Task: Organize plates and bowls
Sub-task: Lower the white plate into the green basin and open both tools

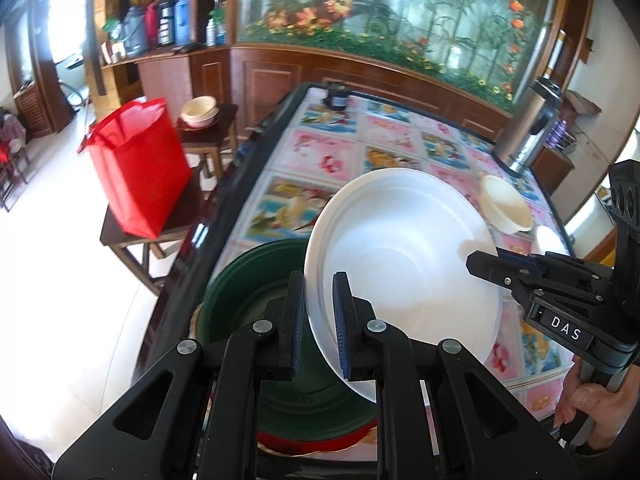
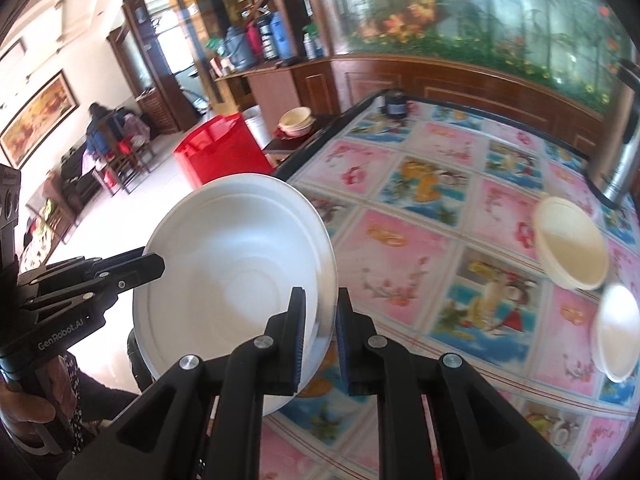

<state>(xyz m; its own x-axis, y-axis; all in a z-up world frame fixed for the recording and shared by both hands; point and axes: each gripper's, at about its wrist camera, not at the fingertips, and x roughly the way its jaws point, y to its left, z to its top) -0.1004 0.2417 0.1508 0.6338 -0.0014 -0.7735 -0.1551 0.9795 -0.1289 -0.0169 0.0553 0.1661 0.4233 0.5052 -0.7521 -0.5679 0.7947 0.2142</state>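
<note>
A large white bowl (image 1: 404, 264) is held tilted in the air above the table (image 1: 400, 140), carried between two hand-held grippers. In the left wrist view the left gripper (image 1: 320, 320) sits at 6 o'clock of the bowl, its two blue-padded fingers closed on the bowl's near rim, one pad on the outside wall and one on the inside. The right gripper (image 1: 486, 266) comes in from 3 o'clock and bites the opposite rim, with a hand (image 1: 588, 404) wrapped around its handle at the lower right. In the right wrist view the same white bowl (image 2: 236, 276) fills the centre-left; the right gripper (image 2: 320, 332) holds its rim at about 5 o'clock, the rim sitting between the pads, though a narrow slit shows beside the right pad, so the pinch looks light. The left gripper (image 2: 154, 266) clamps the rim at 9 o'clock. Below the bowl, at 7 o'clock in the left view, a green bowl (image 1: 256, 280) rests on a red plate (image 1: 316, 440). Farther along the patterned table, at 2 o'clock of the white bowl, lie a cream bowl (image 2: 572, 252) and, just beside it, a smaller white bowl (image 2: 616, 332), with a steel flask (image 1: 528, 128) beyond them.
</note>
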